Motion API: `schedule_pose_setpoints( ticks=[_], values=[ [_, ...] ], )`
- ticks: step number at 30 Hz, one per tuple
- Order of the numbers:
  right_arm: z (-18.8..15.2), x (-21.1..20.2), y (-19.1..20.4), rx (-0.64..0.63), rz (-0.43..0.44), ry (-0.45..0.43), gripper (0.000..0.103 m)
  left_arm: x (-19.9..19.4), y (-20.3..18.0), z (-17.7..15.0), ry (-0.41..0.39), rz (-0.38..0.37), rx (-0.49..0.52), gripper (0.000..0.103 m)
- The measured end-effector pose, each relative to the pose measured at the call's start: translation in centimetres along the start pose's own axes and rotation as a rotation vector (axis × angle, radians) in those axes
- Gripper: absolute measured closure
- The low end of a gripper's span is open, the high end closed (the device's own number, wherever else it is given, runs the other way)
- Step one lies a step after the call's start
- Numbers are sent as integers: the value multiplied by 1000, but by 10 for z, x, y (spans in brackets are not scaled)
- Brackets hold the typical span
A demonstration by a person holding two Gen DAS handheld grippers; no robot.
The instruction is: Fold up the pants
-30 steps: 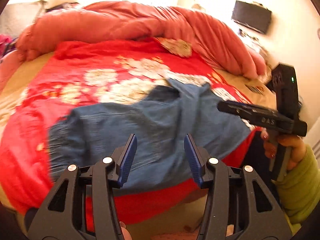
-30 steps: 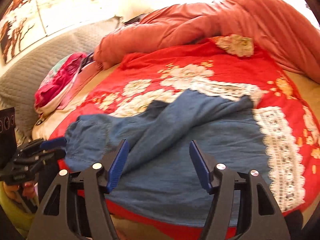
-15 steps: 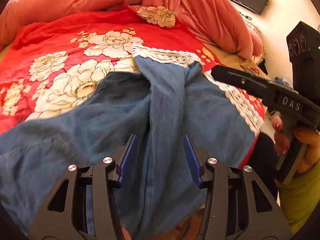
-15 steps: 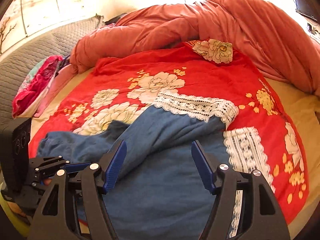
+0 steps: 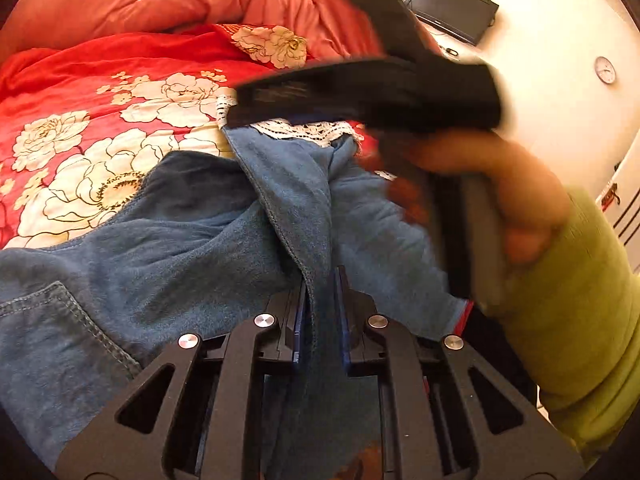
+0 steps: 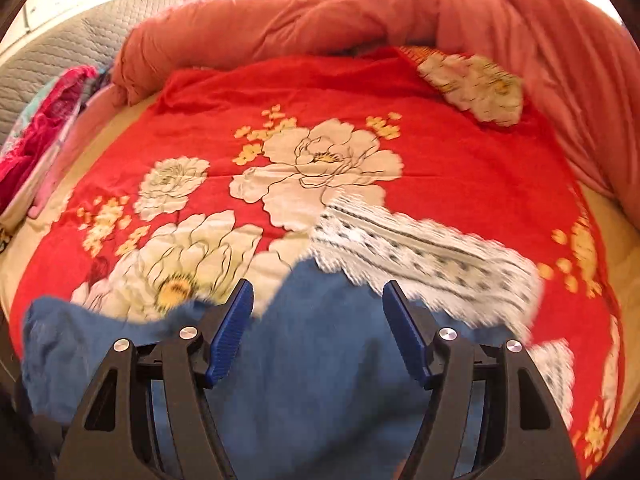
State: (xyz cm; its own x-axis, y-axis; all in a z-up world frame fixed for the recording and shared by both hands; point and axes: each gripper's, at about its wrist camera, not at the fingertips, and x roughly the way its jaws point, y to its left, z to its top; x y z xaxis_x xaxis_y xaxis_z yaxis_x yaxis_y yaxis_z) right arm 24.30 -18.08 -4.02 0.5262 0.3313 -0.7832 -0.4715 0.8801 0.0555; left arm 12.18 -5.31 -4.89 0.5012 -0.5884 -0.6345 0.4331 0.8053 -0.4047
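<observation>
Now your left gripper (image 5: 320, 312) has its blue-padded jaws pinched nearly together on a raised ridge of the blue denim pants (image 5: 180, 248), the stitched seam of that fold running up and away from the pads. The pants lie spread across the red bedspread with cream peonies (image 6: 460, 168), which covers the bed; a back pocket with pale stitching shows at the lower left of the left wrist view. White lace trim (image 6: 420, 252) edges the far hem of the pants, and in the right wrist view it is smeared by motion blur.

Your right gripper (image 6: 318, 332) holds its jaws wide apart, with nothing between the ribbed blue pads; it hangs over the near part of the denim, and whether it touches the cloth you cannot tell from this angle. Seen from the left wrist, that gripper (image 5: 360, 92) appears as a blurred black body crossing above the lace hem, held by your right hand (image 5: 508, 184) in a yellow-green sleeve (image 5: 580, 320).

Beyond the pants, a bunched salmon-pink quilt (image 6: 360, 12) curves around the far side of the bed. A pink and magenta heap of clothing (image 6: 36, 148) sits at the left edge beside a grey quilted headboard (image 6: 60, 56). A dark flat screen (image 5: 452, 8) and a round wall clock (image 5: 605, 70) hang on the white wall.
</observation>
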Motion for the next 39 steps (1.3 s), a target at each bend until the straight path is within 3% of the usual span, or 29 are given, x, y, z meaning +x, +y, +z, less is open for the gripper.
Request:
schedule_pose_setpoints(
  ticks=[6,7,8,9,11,12,18,25,28,33,39],
  values=[
    [33,54,3,4,-131,84,38,0,-3,-2,4,13,13,96],
    [35,63,1,1,-146,98,44,1,-4,-3,5,22,19,96],
    [36,69,-3,9,-152,108,59,2,-4,-2,5,29,24,96],
    [36,71,-7,14,-146,106,64,2,-5,-3,3,38,28,96],
    [35,67,-16,29,-122,80,89,3,-5,-2,3,62,35,96],
    [33,61,-23,44,-102,59,92,3,-4,-3,4,73,35,96],
    [10,10,-60,190,11,-51,94,3,-3,-2,4,92,35,96],
    [-26,-66,-99,328,53,-175,95,1,-5,-3,-21,134,66,93],
    [-46,-96,-113,380,53,-214,95,-4,-4,-3,-40,131,70,99],
    [-84,-127,-124,437,79,-230,95,-23,-14,-1,-98,115,130,100],
    [-137,-145,-134,510,99,-209,94,-34,-23,-6,-90,81,169,100]
  ],
)
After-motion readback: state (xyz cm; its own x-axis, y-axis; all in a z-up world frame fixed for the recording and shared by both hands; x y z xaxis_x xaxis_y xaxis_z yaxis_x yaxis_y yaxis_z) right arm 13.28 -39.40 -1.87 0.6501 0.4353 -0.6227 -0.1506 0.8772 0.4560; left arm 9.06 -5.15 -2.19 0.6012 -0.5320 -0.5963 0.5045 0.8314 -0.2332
